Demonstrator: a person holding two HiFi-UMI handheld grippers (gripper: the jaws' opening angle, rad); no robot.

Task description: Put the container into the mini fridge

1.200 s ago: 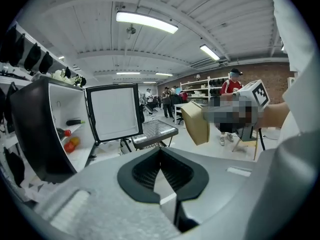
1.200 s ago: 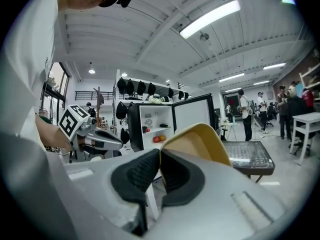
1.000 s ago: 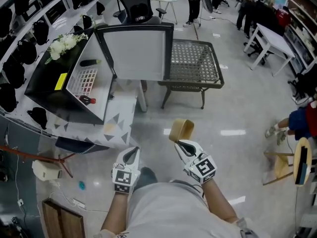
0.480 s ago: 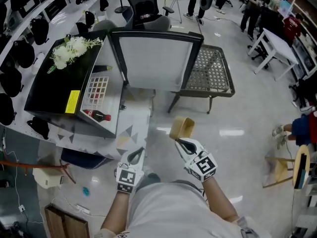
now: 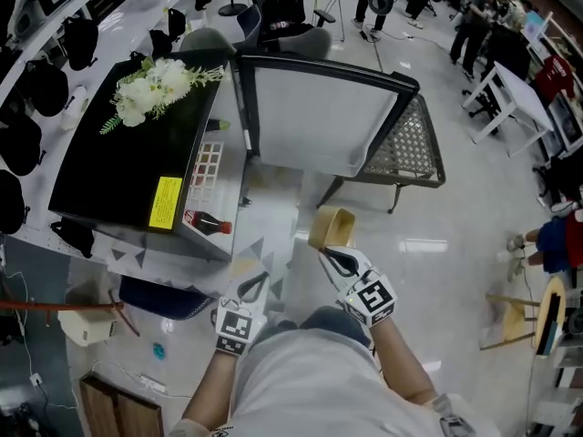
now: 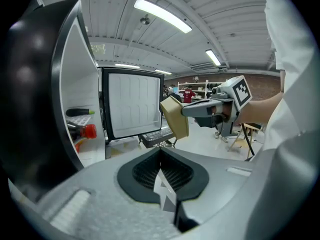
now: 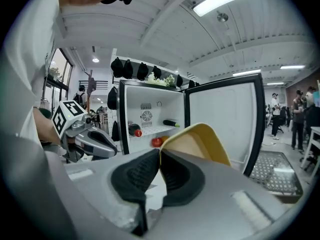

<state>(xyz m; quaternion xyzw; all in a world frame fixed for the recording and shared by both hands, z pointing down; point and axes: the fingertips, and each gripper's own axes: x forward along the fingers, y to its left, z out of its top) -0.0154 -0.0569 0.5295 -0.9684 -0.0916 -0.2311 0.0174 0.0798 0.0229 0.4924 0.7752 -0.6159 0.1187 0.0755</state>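
Right gripper (image 5: 332, 257) clamped on the rim of the tan, yellow-edged rounded container (image 5: 332, 228), held in the air facing the open black mini fridge (image 5: 109, 171); left gripper (image 5: 256, 285) fingers together, empty.

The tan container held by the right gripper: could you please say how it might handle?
Probably light: the right gripper holds the container by its rim alone. Likely stiff, since its walls show no buckling in that pinch. Gripped off-centre, it could pivot if bumped.
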